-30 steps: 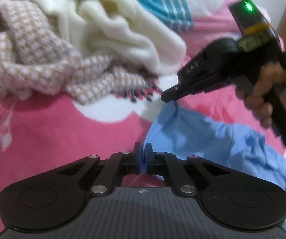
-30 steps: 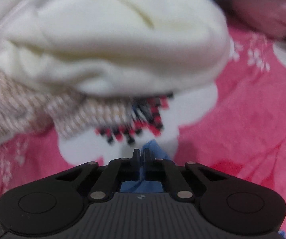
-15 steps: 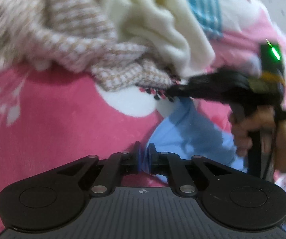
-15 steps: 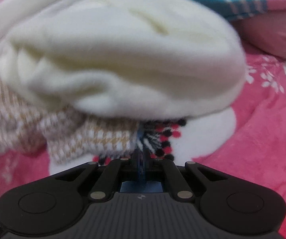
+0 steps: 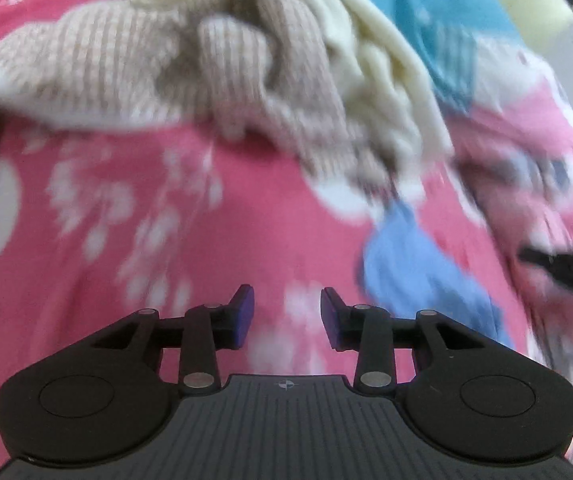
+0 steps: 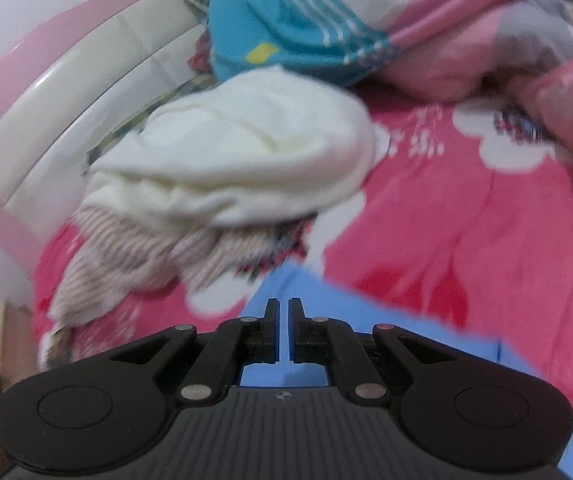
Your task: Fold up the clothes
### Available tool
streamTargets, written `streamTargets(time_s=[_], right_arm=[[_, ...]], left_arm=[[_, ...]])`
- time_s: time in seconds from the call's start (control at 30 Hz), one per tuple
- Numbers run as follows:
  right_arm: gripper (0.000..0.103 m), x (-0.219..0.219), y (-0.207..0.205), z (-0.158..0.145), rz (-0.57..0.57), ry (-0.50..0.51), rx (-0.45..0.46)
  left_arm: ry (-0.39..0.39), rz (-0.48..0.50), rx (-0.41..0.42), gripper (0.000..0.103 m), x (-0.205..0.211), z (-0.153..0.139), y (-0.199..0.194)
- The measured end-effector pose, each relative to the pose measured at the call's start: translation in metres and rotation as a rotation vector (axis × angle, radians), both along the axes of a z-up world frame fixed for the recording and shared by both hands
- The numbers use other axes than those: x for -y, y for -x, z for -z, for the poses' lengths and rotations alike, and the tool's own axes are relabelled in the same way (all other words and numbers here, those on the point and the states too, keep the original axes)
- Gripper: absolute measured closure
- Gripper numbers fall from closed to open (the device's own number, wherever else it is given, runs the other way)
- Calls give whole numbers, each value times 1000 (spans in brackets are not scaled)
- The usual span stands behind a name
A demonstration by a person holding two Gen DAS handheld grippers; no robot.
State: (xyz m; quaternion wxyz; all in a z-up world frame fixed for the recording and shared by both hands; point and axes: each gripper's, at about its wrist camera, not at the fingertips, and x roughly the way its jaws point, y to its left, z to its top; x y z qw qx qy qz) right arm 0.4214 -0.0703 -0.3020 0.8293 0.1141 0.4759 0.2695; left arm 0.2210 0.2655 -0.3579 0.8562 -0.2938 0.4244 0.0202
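The blue garment (image 5: 418, 268) is laid on the pink flowered bed cover (image 5: 214, 240), just in front of a heap of other clothes: a beige knitted piece (image 5: 222, 76) and a cream fleece (image 6: 246, 148) piled on it. The left hand-held gripper (image 5: 284, 312) is seen with its jaws opening and nothing between them; only bed cover shows in the gap, and the blue garment lies off to its right, apart from the pads. The opening is judged a release, so that the cloth can be taken up at another edge. The right hand-held gripper (image 6: 284, 330) is held almost closed, with blue cloth showing in the thin slit and beneath the fingers; a grip on a thin edge of the blue garment is judged likely, though contact at the pads cannot be made out for certain. In the right wrist view the garment is spread from the gripper out to the right, its upper edge pulled into a straight slanted line, which suggests tension. In the left wrist view its long axis runs from a narrow end near the heap toward the lower right.
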Motion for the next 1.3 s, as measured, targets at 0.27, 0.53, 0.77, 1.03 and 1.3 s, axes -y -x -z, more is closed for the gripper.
streamTargets(time_s=[0.27, 0.53, 0.77, 1.03, 1.3], right_arm=[[99, -11, 65, 25, -49, 28, -182], [99, -32, 83, 43, -76, 92, -191], [99, -35, 83, 46, -69, 135, -197], [99, -35, 82, 47, -56, 166, -198], [99, -37, 82, 54, -74, 209, -174]], left_arm=[[48, 328, -199, 68, 73, 6, 85], [-83, 387, -220, 75, 113, 22, 110], [-84, 379, -231, 95, 117, 16, 113], [-31, 172, -255, 103, 108, 1, 127], [10, 61, -303, 103, 102, 5, 141]])
